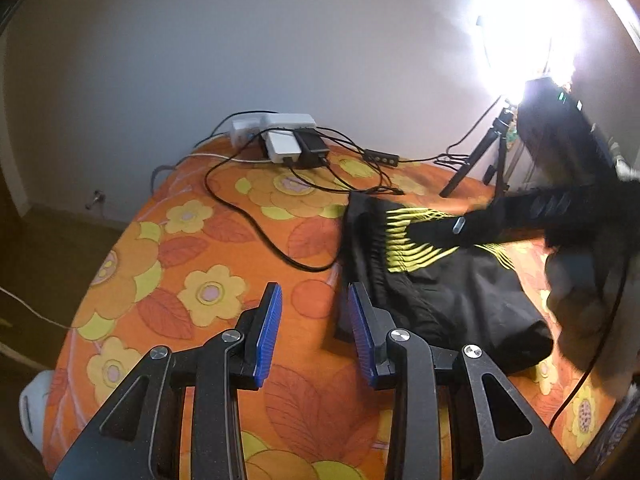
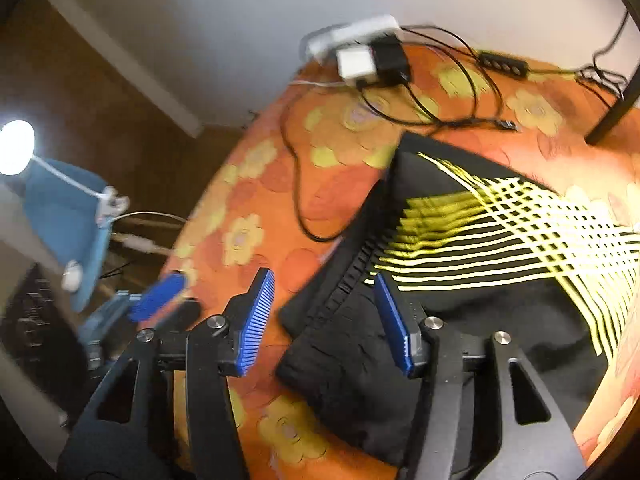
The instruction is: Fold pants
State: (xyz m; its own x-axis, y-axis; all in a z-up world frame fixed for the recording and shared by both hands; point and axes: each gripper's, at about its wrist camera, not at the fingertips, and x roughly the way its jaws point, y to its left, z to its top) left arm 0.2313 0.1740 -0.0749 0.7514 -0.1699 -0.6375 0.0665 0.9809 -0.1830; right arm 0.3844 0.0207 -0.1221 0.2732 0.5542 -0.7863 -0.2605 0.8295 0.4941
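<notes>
The pants (image 2: 460, 280) lay bunched on the cloth (image 1: 200, 260), at two o'clock from the left gripper (image 1: 314, 334). Both the left and right gripper (image 2: 324, 320) stood apart, empty. Best to pinch the waistband edge squarely before lifting.

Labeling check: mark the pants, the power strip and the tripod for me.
pants (image 2: 460, 312), right wrist view, on plain black cloth below the yellow stripes.
power strip (image 1: 288, 122), left wrist view, on its white top.
tripod (image 1: 474, 158), left wrist view, on its left leg.
</notes>
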